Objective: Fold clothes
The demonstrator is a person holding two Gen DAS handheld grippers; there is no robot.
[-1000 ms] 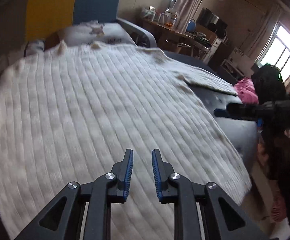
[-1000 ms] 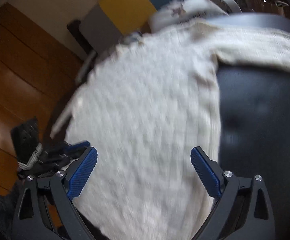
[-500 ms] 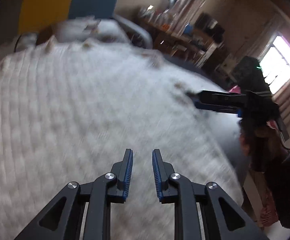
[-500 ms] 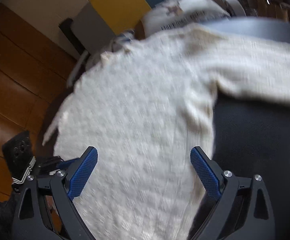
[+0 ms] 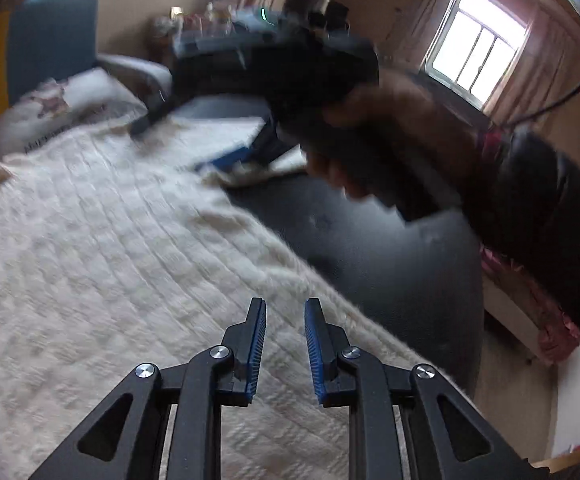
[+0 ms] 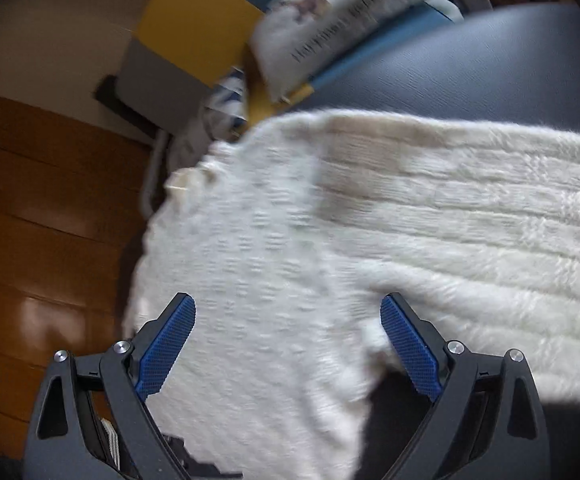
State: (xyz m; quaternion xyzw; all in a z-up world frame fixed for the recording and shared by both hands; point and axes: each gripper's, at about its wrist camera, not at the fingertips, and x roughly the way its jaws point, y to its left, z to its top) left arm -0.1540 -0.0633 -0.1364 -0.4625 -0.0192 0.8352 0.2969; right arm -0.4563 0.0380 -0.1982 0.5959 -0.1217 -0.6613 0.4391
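I have the cream cable-knit sweater (image 5: 102,248) lying flat on a dark padded seat (image 5: 369,248), its body filling the near left of the left wrist view and one sleeve (image 6: 469,216) stretched off to the right in the right wrist view. My left gripper (image 5: 285,326) hovers over the sweater's near hem with its jaws only narrowly apart — nothing between them. My right gripper (image 6: 288,334) is spread wide above the spot where sleeve meets body, gripping nothing. In the left view it appears blurred, far and right. A printed white pillow (image 6: 329,20) sits beyond the sweater's far end.
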